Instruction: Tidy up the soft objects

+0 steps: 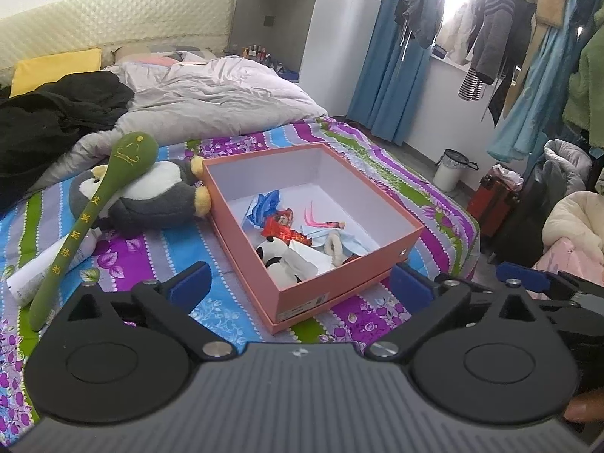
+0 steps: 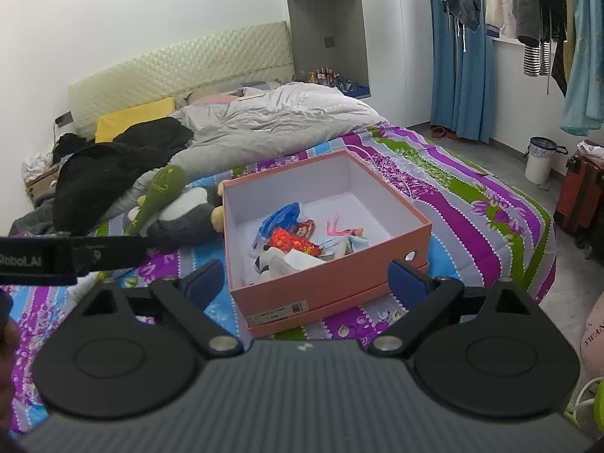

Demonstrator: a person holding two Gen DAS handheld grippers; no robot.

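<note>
Pink box (image 1: 332,264) nearest (lidless) | penguin plush (image 1: 151,196) beside | green mallet (image 1: 94,211) atop

An open pink cardboard box (image 1: 341,264) sits on the striped floral bedsheet (image 1: 158,249), small soft toys inside (jumbled); a grey-and-white plush penguin (image 1: 151,198) touches its left wall.

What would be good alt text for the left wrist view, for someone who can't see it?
An open pink box sits on a colourful striped bedsheet, holding small toys and scraps, with the open left tool empty in front of it. Left of the box, a grey and white penguin plush lies under a long green plush stick.
</note>
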